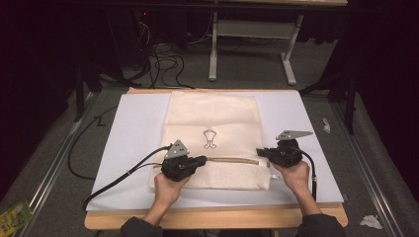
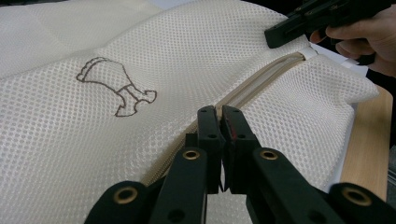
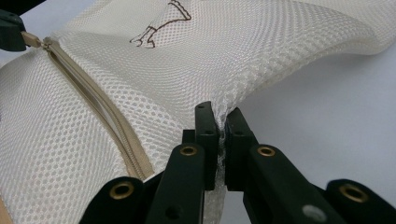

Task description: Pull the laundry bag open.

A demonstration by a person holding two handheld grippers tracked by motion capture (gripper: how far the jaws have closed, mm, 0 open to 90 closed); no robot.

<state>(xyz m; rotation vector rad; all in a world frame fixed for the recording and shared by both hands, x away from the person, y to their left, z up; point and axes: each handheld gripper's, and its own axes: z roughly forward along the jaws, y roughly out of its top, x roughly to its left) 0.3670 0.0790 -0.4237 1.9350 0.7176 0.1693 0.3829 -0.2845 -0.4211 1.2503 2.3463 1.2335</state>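
Flatly spread cream mesh bag point(image 1: 212, 123), tan zipper point(image 1: 232, 159).

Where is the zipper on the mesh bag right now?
In the high view the zipper runs across the near part of the mesh bag, just below the printed emblem, between the left tool and the right tool.

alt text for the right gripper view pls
The right tool is shut on the edge of a cream mesh laundry bag lying on a white table cover. A beige zipper runs diagonally at left toward the other tool.
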